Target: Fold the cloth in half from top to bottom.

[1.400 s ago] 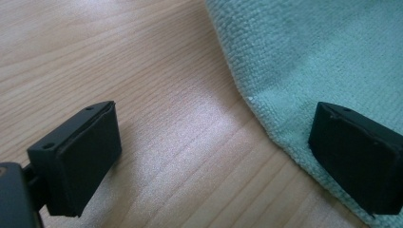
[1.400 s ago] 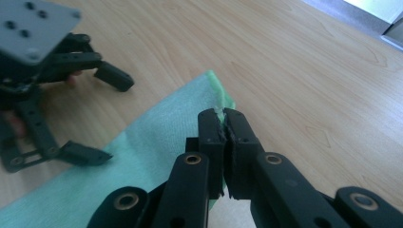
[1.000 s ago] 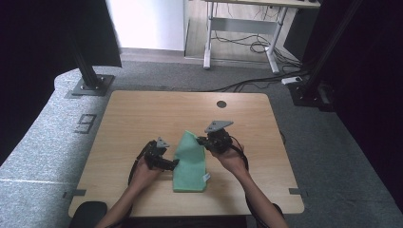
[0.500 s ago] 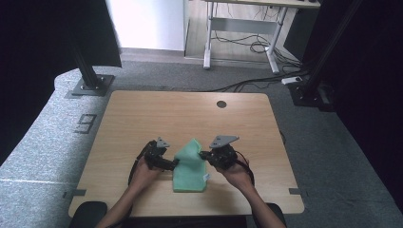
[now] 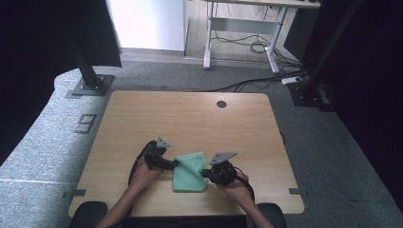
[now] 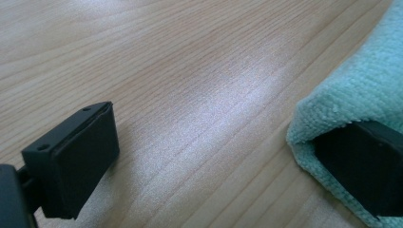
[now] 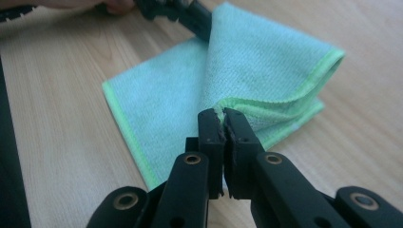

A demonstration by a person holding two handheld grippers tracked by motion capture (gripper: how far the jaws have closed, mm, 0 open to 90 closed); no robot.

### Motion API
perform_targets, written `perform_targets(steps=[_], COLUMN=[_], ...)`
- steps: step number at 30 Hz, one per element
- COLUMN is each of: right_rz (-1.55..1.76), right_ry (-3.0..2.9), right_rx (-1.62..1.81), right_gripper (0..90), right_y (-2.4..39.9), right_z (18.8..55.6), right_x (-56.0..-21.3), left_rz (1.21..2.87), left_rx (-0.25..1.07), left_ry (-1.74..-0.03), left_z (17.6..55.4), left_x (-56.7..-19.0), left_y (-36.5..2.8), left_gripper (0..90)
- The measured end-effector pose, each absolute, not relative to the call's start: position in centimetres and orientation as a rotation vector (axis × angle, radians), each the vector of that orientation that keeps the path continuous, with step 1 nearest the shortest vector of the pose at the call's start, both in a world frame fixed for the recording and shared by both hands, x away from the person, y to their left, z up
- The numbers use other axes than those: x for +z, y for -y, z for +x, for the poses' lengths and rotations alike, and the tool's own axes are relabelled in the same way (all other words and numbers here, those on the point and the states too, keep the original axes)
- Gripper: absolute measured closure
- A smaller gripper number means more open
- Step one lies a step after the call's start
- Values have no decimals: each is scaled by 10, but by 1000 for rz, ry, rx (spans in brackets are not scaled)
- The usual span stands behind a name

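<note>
A soft mint-green microfibre cloth with a brighter green hem (image 5: 190, 171) lies on the light wood-grain table (image 5: 190, 114), in the lower middle of the high view, between the person's two hands. It is partly folded over on itself, so that its upper part covers the layer lying flat on the table.

The right tongs (image 5: 205, 173) sit at the cloth's right edge in the high view, held by the hand at the lower right of centre. In the right gripper view (image 7: 223, 121) the two black jaws stand pressed together at the bottom middle of the frame, pinching a hemmed corner of the cloth (image 7: 247, 76) between their tips. From that pinch the cloth rises in a fold toward the upper right of the frame, while the flat layer spreads to the left.

The left tongs (image 5: 173, 163) meet the cloth's left edge in the high view. In the left gripper view (image 6: 228, 156) its jaws stand wide apart: one black pad at the lower left is over bare table, and the other at the lower right is tucked inside a fold of the cloth (image 6: 351, 90), which wraps over it. The left tongs also show at the top of the right gripper view, touching the fold's upper edge.
</note>
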State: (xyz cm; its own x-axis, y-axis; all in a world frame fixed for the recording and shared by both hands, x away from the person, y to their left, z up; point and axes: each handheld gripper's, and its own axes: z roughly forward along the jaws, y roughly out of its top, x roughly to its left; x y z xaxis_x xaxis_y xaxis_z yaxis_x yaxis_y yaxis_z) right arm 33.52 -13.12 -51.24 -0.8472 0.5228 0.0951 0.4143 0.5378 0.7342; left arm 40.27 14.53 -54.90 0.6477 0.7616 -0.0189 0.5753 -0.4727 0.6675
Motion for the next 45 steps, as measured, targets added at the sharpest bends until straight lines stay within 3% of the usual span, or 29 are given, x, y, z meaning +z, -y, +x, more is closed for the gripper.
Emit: perform_targets(steps=[13, 20, 25, 30, 36, 45], right_rz=[851, 833, 842, 837, 836, 835], right_ry=[-2710, -2678, -2677, -2672, -2667, -2667], right_rx=[1138, 1138, 1144, 1138, 1138, 1146], right_gripper=[848, 843, 841, 840, 838, 825], right_y=[128, 127, 127, 126, 126, 127], right_z=[329, 325, 325, 325, 324, 323], right_x=[-530, -535, -535, -535, -535, -534], left_rz=[2223, 2289, 2231, 2209, 2296, 2323], left_rx=[359, 225, 242, 300, 259, 190], left_ry=[-1015, -863, -820, -872, -875, -847], left_z=[403, 396, 394, 421, 444, 431], left_x=[-549, -534, -513, -498, -512, -522], left_y=[-146, -143, -141, -131, -109, -112], left_gripper=[11, 0, 19, 37, 37, 36])
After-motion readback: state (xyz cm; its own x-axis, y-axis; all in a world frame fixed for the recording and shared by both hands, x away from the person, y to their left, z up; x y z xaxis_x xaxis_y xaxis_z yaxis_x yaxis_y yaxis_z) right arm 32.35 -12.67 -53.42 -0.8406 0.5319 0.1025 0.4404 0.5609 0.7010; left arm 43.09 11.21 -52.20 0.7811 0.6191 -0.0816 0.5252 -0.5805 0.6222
